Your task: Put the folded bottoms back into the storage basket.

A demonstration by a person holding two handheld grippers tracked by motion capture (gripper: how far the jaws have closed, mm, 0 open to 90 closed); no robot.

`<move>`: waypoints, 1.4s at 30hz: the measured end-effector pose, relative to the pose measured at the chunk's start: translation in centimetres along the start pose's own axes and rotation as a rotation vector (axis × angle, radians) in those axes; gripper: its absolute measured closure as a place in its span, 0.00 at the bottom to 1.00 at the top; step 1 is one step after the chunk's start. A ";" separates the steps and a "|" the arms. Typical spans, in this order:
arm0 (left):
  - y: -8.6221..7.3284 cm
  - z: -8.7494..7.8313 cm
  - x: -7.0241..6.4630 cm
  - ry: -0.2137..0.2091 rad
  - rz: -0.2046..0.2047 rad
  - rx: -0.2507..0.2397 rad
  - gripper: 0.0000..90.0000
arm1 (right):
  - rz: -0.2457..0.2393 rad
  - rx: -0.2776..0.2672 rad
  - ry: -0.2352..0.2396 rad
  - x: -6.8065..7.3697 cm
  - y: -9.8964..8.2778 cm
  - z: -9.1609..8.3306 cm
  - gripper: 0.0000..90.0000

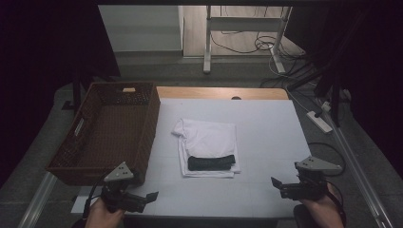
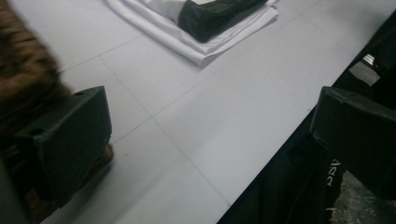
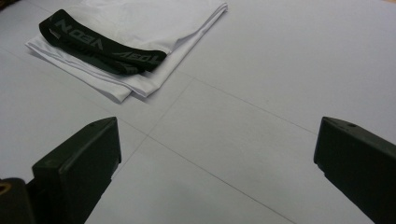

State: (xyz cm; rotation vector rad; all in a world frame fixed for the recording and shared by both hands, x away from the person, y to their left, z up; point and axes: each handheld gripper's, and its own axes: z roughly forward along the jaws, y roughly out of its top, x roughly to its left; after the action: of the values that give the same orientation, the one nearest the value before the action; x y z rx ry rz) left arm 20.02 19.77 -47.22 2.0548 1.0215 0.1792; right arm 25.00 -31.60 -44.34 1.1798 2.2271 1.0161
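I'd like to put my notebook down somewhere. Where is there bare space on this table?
Bare white surface lies right of the folded white garment up to the table's right edge, and in front of it between the left gripper and right gripper. The left side is crowded: the wicker basket stands there, its inside bare.

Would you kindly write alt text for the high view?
A folded white garment with a black band on it lies mid-table, beside a brown wicker basket at the table's left. Two hand-held grippers, left and right, hover open at the near edge.
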 end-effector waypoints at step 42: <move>5.6 7.4 -1.7 -0.039 0.094 0.035 0.00 | -0.007 0.000 0.007 0.0 0.0 0.0 0.02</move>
State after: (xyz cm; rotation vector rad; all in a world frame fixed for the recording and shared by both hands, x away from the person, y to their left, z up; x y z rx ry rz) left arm 25.53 12.13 -47.67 2.1316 0.9111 0.1693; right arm 25.02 -31.55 -44.36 1.1701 2.2344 1.0189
